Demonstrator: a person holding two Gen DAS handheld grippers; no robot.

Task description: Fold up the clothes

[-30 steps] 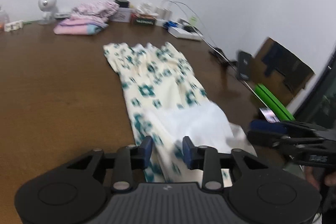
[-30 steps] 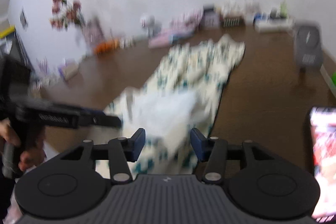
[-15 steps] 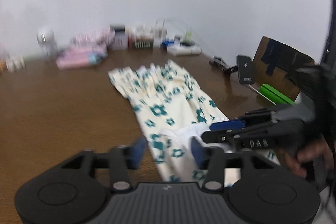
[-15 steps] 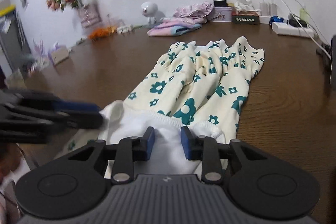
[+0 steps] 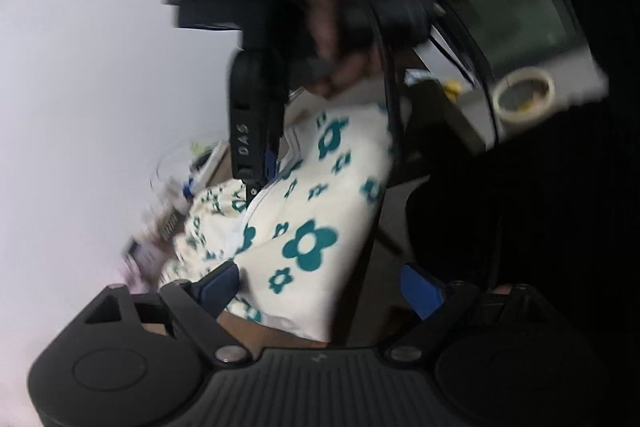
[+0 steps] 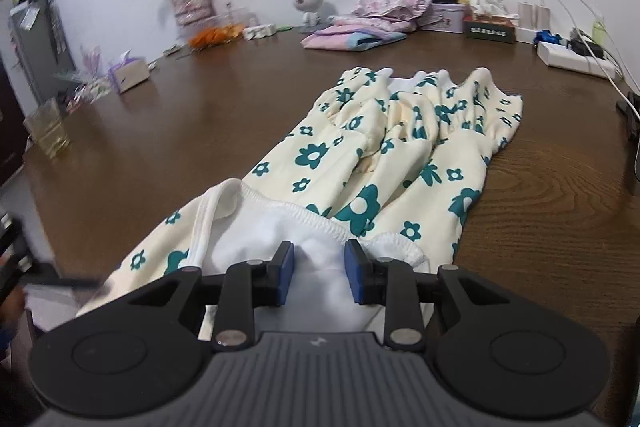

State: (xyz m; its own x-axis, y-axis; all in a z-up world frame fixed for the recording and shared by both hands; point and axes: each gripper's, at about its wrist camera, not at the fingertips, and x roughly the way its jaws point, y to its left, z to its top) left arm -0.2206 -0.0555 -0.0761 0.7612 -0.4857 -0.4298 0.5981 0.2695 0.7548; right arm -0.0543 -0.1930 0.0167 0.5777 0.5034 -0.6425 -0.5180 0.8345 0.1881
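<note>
Wooden table point(image 6: 168, 147): right claw point(image 6: 318, 277) pinches floral garment point(image 6: 400, 155), angled down.

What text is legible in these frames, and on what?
"DAS": white letters on the black body of the right claw, read in the left wrist view.
Dark box at the table's far edge: a pale label strip, too small to read.
Patterned tin beside it: markings too small to read.
Small logo on each claw's own housing: a mark, not legible text.
</note>
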